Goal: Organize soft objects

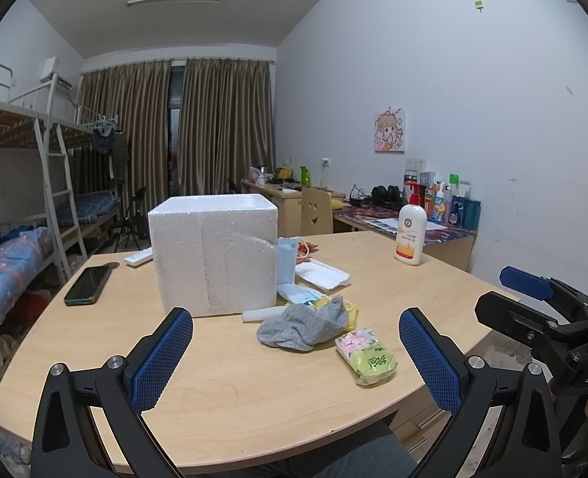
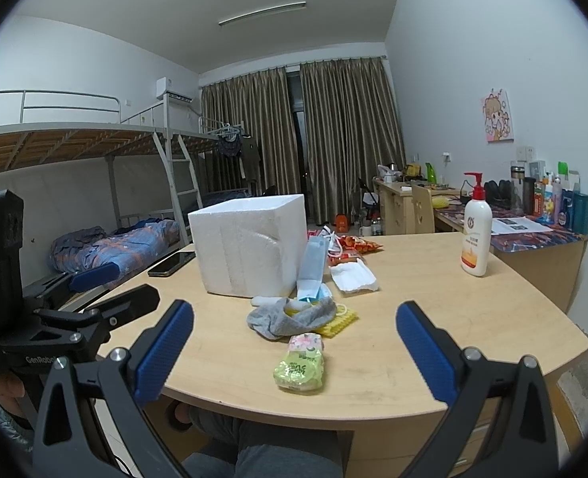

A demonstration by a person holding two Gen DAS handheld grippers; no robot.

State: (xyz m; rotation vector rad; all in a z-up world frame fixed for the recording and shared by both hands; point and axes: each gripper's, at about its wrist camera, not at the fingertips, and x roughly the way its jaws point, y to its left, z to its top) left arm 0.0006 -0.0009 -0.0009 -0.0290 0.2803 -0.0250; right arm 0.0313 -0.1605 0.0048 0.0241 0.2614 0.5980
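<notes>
Both the left gripper (image 1: 295,358) and right gripper (image 2: 294,352) are hovering with jaws wide open and empty over the tabletop (image 1: 222,390), so probably the first pick is starting, next closing on the grey sock (image 1: 301,324) beside the foam box (image 1: 214,251).

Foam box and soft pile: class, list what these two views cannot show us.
- Foam box inside: both views look from below its rim.
- Yellow item: both views, mostly under the grey sock.
- Tissue pack print: too small to read.
- White tube: far end hidden behind the sock.
</notes>
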